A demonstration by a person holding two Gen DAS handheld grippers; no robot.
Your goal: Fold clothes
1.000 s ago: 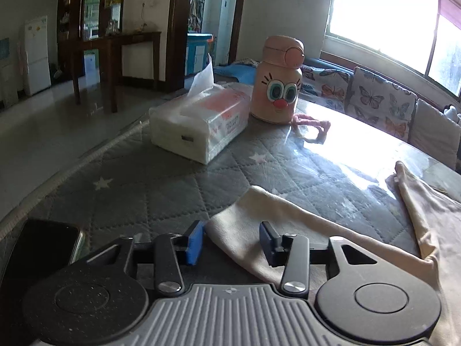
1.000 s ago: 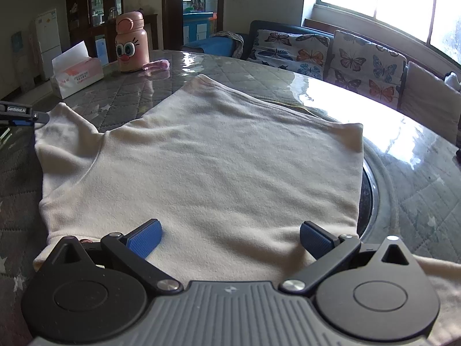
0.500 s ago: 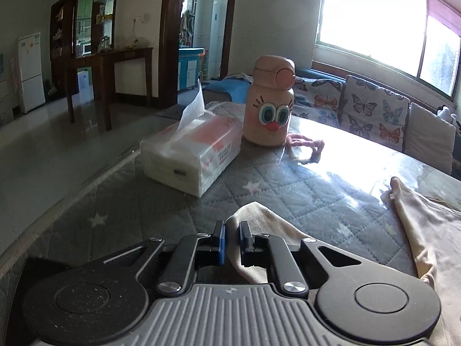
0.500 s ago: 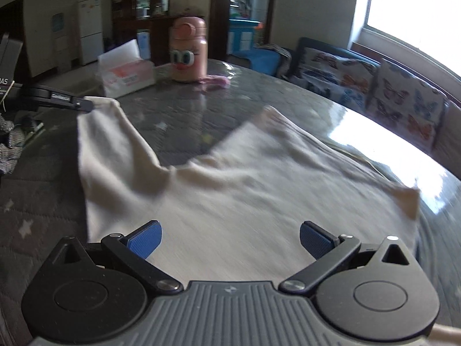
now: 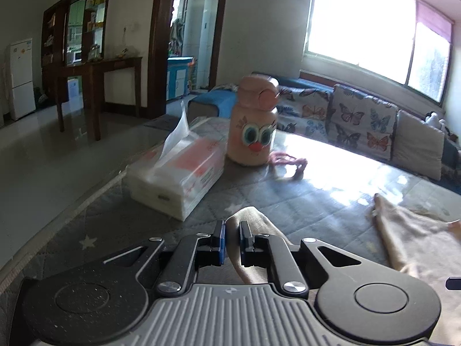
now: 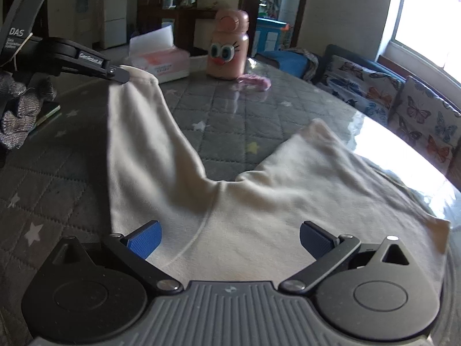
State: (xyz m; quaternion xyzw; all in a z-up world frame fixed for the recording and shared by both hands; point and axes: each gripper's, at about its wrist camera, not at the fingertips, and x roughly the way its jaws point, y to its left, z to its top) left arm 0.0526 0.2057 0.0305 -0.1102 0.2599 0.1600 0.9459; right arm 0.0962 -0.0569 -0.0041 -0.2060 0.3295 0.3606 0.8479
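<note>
**Left fingers pinch the sleeve; right fingers spread wide**

Our left gripper's blue pads stand nearly closed with only a thin slot between them, and the end of the sleeve runs up through that slot, so we have it pinched. Our right gripper has its two blue pads far apart, with nothing between them; it hangs over the near part of the garment without gripping it.

The cream top lies mostly flat on the table, its body spread toward the right and near edge in the right wrist view. One sleeve rises from the body up to the far left, where the tip of the left gripper holds its cuff above the surface. The sleeve hangs as a slack band between that clamp and the shoulder. The opposite corner of the garment reaches toward the bright patch on the right.

Under it we see a grey quilted table cover with pale stars, glossy where window light strikes it. Farther off stand a tissue pack with a sheet sticking up and, just right of it, a pink bottle with cartoon eyes. A pink strap lies beside the bottle's base. Beyond the table, on the right, butterfly cushions line a sofa under the window. A white fridge stands far left.
</note>
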